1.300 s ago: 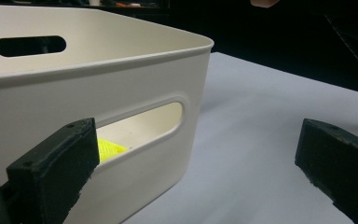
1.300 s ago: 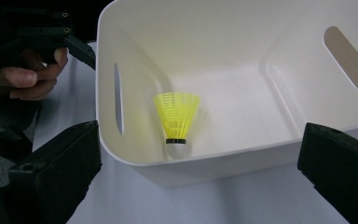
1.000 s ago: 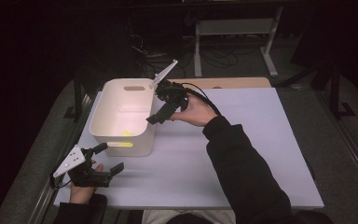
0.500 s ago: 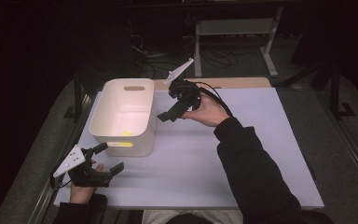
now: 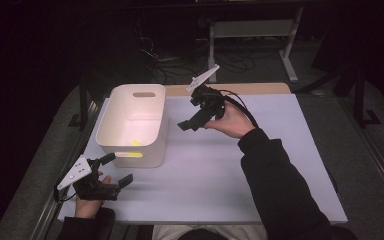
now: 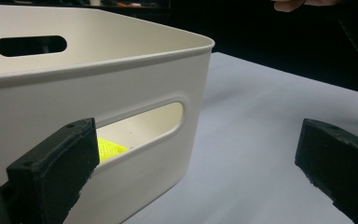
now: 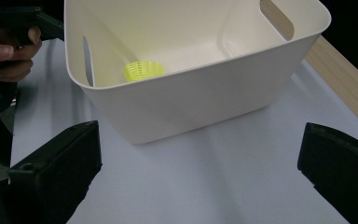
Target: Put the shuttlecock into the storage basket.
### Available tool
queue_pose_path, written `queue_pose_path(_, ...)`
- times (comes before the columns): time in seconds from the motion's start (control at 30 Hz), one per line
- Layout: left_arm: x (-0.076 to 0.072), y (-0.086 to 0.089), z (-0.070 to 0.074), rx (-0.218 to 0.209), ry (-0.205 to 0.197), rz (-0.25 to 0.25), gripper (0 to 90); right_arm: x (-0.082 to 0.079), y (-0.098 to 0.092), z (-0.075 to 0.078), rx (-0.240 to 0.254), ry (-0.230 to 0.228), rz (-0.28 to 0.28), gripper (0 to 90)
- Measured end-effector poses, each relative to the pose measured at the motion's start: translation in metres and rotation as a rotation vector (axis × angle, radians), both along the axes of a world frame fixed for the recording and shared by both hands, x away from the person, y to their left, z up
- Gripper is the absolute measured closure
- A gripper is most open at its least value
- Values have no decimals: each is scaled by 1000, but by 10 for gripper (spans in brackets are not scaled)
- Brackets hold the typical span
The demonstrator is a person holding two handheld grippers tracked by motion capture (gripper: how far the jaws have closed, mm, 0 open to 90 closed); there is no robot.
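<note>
A white plastic bin [image 5: 132, 120] with slot handles stands on the left part of the white table top [image 5: 280, 165]. A small yellow mesh cup [image 7: 143, 71] lies on the bin's floor, and it shows through the near handle slot [image 6: 109, 149]. My right gripper [image 5: 187, 112] hangs open in the air just right of the bin, with nothing between its jaws [image 7: 200, 135]. My left gripper [image 5: 117, 169] rests open near the table's front left corner. It points at the bin's near wall [image 6: 121, 93], and its jaws are empty.
A wooden strip [image 5: 260, 88] runs along the table's far edge. Behind it stand a metal frame [image 5: 252, 30] and cables on the dark floor. The person's left hand [image 7: 9, 46] shows in the right gripper view beside the bin.
The right gripper has drawn back from over the bin's right rim, moving right across the table. The left gripper has stayed put.
</note>
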State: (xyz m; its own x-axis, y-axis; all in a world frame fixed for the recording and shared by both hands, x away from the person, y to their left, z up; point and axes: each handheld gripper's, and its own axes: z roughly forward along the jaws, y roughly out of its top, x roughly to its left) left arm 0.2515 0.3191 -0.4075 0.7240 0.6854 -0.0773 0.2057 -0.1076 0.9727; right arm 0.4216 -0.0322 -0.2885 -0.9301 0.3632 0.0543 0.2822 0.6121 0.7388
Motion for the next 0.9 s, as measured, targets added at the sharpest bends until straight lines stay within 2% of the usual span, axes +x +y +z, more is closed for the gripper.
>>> queue_pose_path(0.4,0,0,0,1,1,0,0,-1,-20,-6,7,2,-26,0)
queue_pose_path(0.9,0,0,0,-1,1,1,0,-6,-37,-10,26,0,-39,0)
